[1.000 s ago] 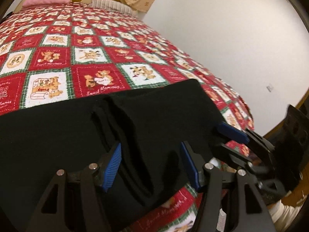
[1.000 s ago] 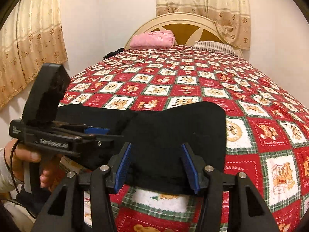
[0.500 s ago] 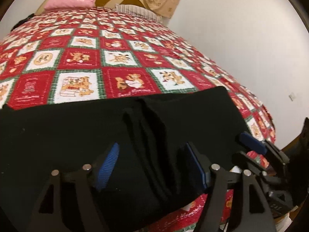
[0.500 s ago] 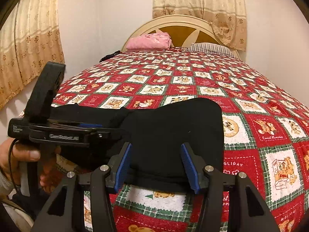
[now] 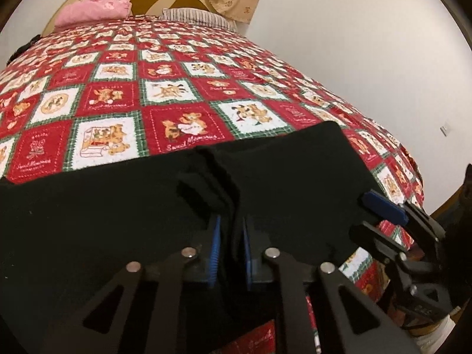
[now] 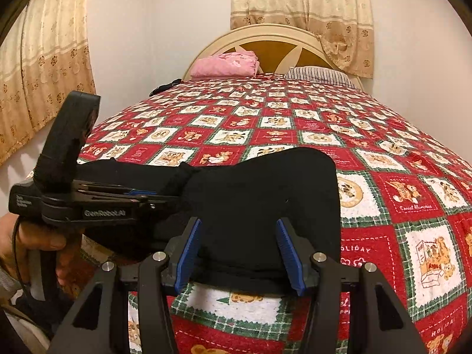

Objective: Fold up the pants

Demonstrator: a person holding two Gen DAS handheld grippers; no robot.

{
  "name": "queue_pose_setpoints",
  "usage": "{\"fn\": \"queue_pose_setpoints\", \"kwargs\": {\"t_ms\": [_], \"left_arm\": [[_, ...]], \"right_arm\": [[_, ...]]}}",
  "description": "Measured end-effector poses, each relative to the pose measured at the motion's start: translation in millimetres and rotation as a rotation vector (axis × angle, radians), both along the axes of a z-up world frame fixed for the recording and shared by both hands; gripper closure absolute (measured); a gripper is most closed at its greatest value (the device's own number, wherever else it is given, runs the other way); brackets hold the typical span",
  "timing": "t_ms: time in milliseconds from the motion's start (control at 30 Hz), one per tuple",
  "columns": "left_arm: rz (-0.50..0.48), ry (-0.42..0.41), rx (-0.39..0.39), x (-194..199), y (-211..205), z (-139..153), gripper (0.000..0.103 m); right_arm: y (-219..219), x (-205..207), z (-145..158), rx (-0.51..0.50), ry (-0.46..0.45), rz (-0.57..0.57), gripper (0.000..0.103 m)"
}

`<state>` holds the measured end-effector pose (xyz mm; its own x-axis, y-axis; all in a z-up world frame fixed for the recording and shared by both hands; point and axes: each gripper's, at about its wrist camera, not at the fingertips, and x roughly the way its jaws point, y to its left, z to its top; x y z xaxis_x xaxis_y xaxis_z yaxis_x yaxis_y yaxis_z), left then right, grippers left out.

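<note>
Black pants (image 5: pixel 118 206) lie across the near end of a bed, and they also fill the near middle of the right wrist view (image 6: pixel 265 183). My left gripper (image 5: pixel 230 227) is shut on a raised fold of the black cloth near the middle of the pants. From the right wrist view it (image 6: pixel 174 196) comes in from the left, held by a hand (image 6: pixel 35 242), with cloth bunched at its tip. My right gripper (image 6: pixel 240 230) stands open over the near hem at the right end of the pants, its pads not pressing the cloth. It also shows at the right edge of the left wrist view (image 5: pixel 361 214).
The bed carries a red, white and green teddy-bear quilt (image 6: pixel 383 153). A folded pink cloth (image 6: pixel 224 65) and a striped pillow (image 6: pixel 318 75) lie by the cream headboard (image 6: pixel 265 37). Curtains (image 6: pixel 298 3) hang behind. A white wall (image 5: pixel 368 59) runs along the bed's right side.
The left jaws have closed from wide apart onto a fold of the pants, and the left gripper has tipped a little. The right gripper has hardly moved and stays open.
</note>
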<state>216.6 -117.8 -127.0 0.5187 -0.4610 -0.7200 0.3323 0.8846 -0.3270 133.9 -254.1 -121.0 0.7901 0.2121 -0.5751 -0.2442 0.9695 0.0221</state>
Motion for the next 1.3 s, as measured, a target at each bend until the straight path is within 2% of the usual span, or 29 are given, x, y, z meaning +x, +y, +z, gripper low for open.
{"fn": "queue_pose_setpoints", "kwargs": {"t_ms": [167, 400, 500, 767, 967, 1133, 1200, 1300], "left_arm": [[-0.015, -0.029, 0.012, -8, 7, 14, 0.091], [0.03, -0.065, 0.07, -11, 40, 30, 0.091], [0.05, -0.062, 0.099, -10, 51, 26, 0.091], [0.082, -0.009, 0.106, -4, 65, 1, 0.091], [0.075, -0.009, 0.109, -7, 66, 0, 0.091], [0.07, -0.005, 0.112, -6, 66, -7, 0.09], [0.064, -0.014, 0.123, -7, 65, -6, 0.09], [0.062, -0.02, 0.13, -9, 65, -5, 0.09]], "right_arm": [[2, -2, 2, -0.007, -0.021, -0.008, 0.048], [5, -6, 7, -0.005, -0.055, -0.006, 0.048], [8, -6, 5, -0.009, -0.046, 0.007, 0.048], [24, -6, -4, -0.047, -0.028, 0.062, 0.048], [22, 4, -16, -0.065, 0.043, 0.052, 0.048], [21, 5, -16, -0.071, 0.067, 0.056, 0.048], [21, 3, -9, -0.067, 0.064, 0.062, 0.048], [15, 3, 14, -0.046, -0.006, 0.058, 0.048]]}}
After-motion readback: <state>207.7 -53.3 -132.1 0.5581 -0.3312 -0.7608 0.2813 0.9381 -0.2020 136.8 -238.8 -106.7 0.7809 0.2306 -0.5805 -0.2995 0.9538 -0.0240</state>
